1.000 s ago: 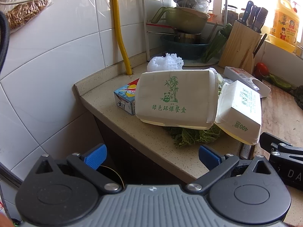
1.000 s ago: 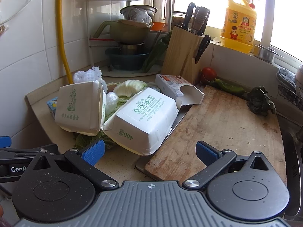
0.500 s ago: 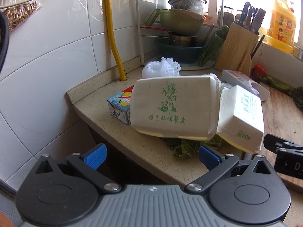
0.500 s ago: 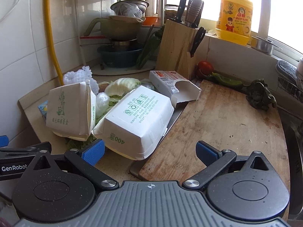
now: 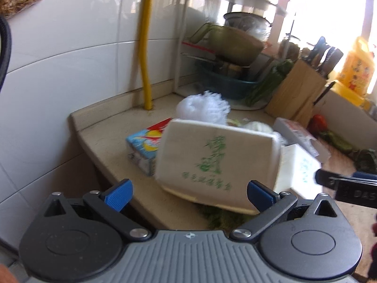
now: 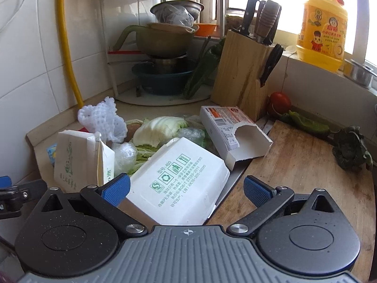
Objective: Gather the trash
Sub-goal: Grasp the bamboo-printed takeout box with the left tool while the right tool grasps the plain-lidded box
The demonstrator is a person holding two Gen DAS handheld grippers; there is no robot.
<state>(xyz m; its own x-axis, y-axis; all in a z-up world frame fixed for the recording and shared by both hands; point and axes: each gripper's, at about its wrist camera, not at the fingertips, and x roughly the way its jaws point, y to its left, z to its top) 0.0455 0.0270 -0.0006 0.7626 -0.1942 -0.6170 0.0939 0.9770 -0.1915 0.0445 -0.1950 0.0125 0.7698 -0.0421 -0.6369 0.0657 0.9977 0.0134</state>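
step: closing in on the trash pile, nothing grabbed yet by the looks of it
left target: bamboo-print takeout box point(image 5: 218, 162), tilted on the counter point(image 5: 113, 158) edge, leaning over some green leaves, drink carton point(image 5: 143, 146) tucked just behind
right target: white foam takeout box point(image 6: 179, 184), propped at an angle, one corner overhanging the cutting board point(image 6: 306, 165)
other trash: torn cardboard box point(image 6: 232, 133), white foam fruit net point(image 6: 101, 118), cabbage scraps point(image 6: 160, 127) all bunched behind the two boxes
how to do it well: probably go for the thin rim or lid edge, not the full body, since those boxes look too wide and too crushable; squeeze gently, lift straight so the leaves don't drag off the edge
left gripper point(image 5: 188, 188): jaws spread wide, empty, box sitting between the blue pads in view but no visible contact (pretty blurry tbh)
right gripper point(image 6: 186, 186): jaws wide open too, holding nothing, foam box right in the gap, can't tell if actually touching
watch out: knife block point(image 6: 242, 80) and dish soap well behind, no issue
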